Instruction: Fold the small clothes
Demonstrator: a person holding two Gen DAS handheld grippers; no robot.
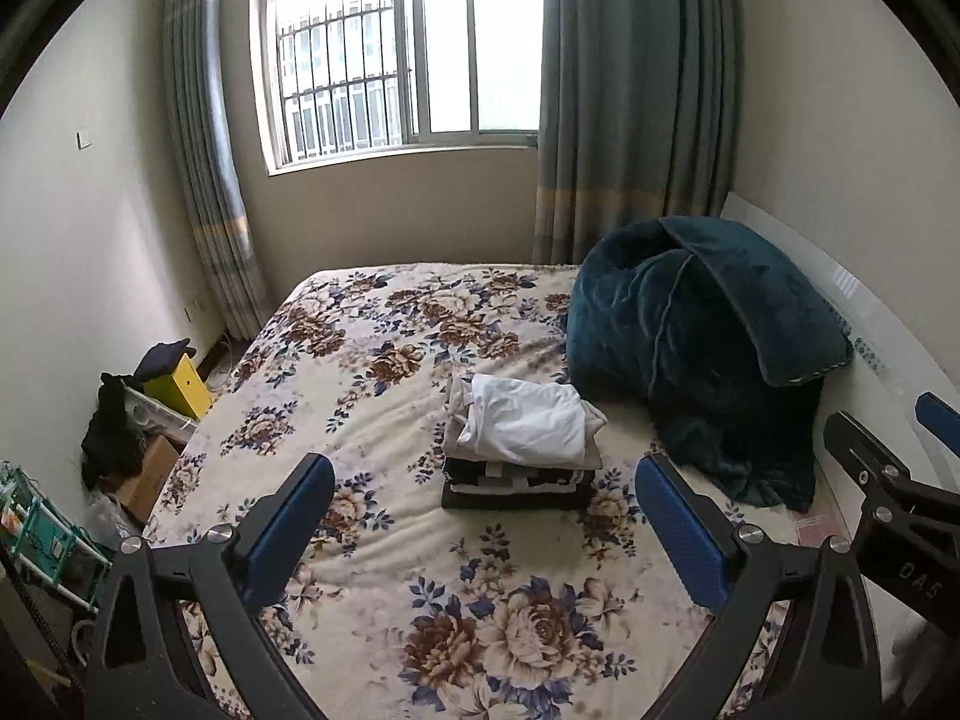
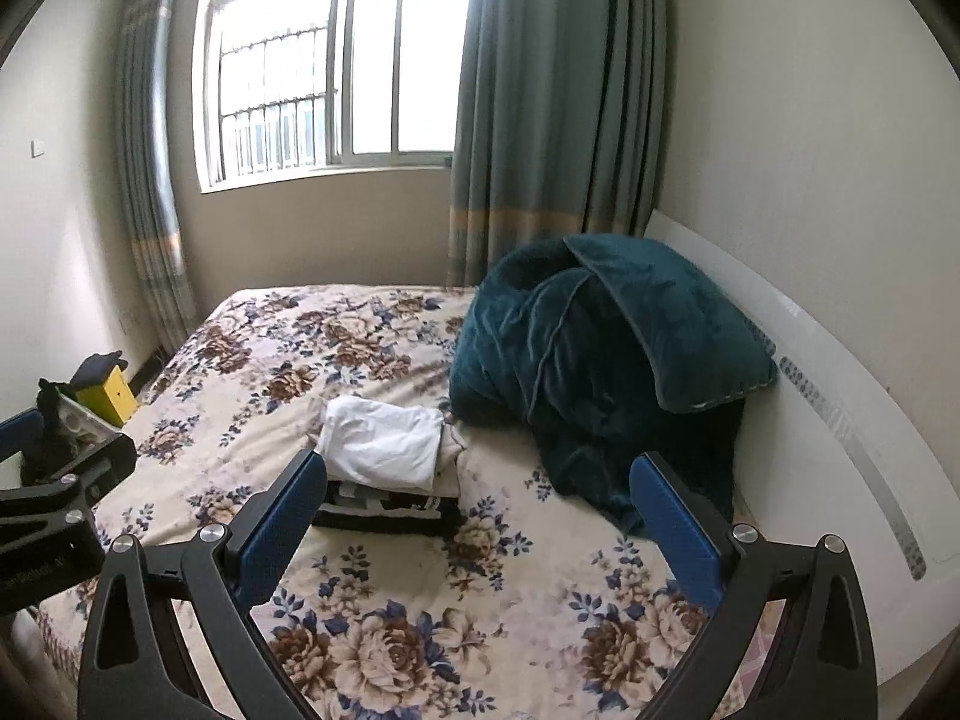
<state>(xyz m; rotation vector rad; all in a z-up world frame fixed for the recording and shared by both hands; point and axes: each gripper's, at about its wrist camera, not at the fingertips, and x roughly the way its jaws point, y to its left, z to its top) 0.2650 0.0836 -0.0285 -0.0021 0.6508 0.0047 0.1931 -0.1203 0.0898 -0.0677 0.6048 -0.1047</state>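
A stack of folded clothes (image 1: 519,450) sits mid-bed on the floral bedspread (image 1: 372,360), a white garment (image 1: 528,423) on top, beige and black-and-white pieces under it. My left gripper (image 1: 486,483) hovers open above the bed in front of the stack, nothing between its blue pads. In the right wrist view the same stack (image 2: 387,468) lies just beyond my right gripper (image 2: 480,480), which is open and empty too. The right gripper's black frame (image 1: 888,480) shows at the left wrist view's right edge.
A heaped dark teal blanket (image 1: 696,348) and pillow fill the bed's right side against a white headboard (image 2: 840,396). A yellow box (image 1: 177,387), cardboard box and clutter stand on the floor at the bed's left. Curtained window (image 1: 402,54) behind.
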